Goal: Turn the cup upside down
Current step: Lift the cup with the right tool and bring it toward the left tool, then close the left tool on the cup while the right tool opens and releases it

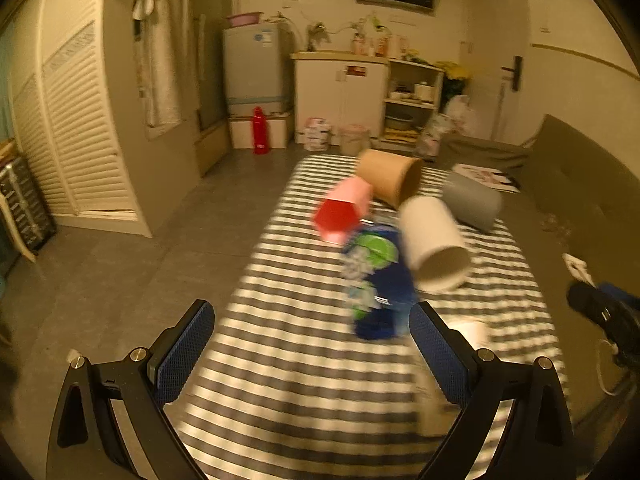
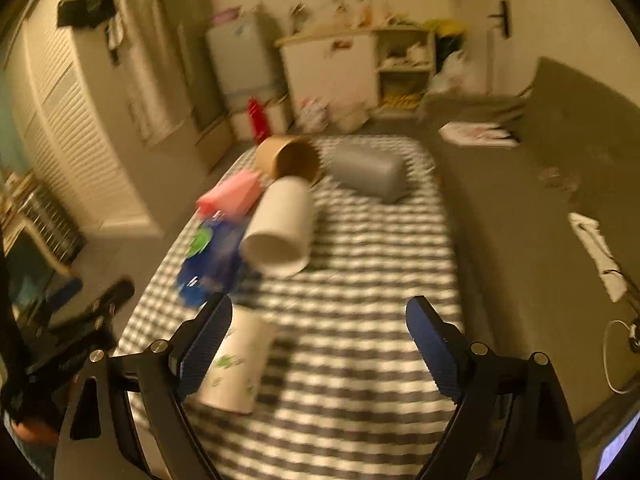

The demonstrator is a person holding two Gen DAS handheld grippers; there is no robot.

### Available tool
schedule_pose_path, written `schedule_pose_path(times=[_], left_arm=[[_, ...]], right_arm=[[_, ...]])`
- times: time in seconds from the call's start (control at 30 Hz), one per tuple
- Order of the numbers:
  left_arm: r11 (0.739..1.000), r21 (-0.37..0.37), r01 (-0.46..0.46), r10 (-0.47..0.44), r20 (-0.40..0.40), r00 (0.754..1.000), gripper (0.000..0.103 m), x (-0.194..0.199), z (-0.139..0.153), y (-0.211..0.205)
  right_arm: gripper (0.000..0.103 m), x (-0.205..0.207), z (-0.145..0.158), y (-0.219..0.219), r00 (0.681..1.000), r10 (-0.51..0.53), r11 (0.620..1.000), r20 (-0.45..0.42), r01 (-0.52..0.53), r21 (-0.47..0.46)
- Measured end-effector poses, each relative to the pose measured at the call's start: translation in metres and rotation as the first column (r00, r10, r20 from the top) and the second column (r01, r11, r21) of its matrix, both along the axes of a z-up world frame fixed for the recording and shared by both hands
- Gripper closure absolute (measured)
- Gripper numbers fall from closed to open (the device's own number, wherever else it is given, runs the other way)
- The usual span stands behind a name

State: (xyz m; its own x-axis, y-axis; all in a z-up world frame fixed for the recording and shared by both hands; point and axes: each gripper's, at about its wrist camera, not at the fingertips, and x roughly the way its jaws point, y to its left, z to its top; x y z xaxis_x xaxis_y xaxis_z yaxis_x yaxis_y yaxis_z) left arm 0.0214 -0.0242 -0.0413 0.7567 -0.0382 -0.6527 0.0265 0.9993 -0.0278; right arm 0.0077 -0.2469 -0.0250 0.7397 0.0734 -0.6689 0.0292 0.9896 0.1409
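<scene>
Both the left claw (image 1: 312,328) and the right claw (image 2: 320,328) are spread wide, pinching nothing. The white cup (image 2: 278,232) lies on its side mid-worktop (image 2: 360,240), mouth toward the camera, at 11 o'clock from the right claw, just beside a blue packet (image 2: 212,260).

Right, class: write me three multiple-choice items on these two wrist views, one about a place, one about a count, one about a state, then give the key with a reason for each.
1. Where does the floral cup stand?
A. nearest the grippers, on the striped cloth
B. on the floor
C. on the white cupboard

2. How many cups lie on their sides?
A. two
B. four
C. six

3. How are the right gripper's jaws?
A. shut on a cup
B. wide apart, holding nothing
C. out of view

Key: A, it stands just ahead of the jaws. B, the pink cup, brown cup, white cup and grey cup. B, cloth shows between them.
</scene>
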Motion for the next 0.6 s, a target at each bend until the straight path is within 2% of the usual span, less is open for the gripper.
schedule_pose_path(times=[0.1, 0.3, 0.47, 0.6], left_arm=[[0.998, -0.012, 0.056, -0.056, -0.01, 0.998, 0.002, -0.007, -0.003, -0.02], [0.99, -0.027, 0.14, -0.141, -0.066, 0.988, 0.002, -0.025, -0.028, -0.058], [0.986, -0.018, 0.164, -0.165, -0.104, 0.981, 0.002, -0.033, -0.048, -0.075], [0.984, -0.014, 0.178, -0.179, -0.114, 0.977, 0.002, -0.035, -0.058, -0.081]], right_arm=[[0.014, -0.005, -0.001, -0.015, 0.999, -0.047, 0.999, 0.015, 0.047, -0.012], [0.014, -0.005, -0.012, -0.035, 0.996, -0.084, 0.996, -0.019, 0.084, -0.002], [0.014, -0.006, -0.019, -0.044, 0.994, -0.106, 0.994, -0.038, 0.106, -0.021], [0.014, -0.006, -0.02, -0.05, 0.992, -0.117, 0.993, -0.047, 0.117, 0.001]])
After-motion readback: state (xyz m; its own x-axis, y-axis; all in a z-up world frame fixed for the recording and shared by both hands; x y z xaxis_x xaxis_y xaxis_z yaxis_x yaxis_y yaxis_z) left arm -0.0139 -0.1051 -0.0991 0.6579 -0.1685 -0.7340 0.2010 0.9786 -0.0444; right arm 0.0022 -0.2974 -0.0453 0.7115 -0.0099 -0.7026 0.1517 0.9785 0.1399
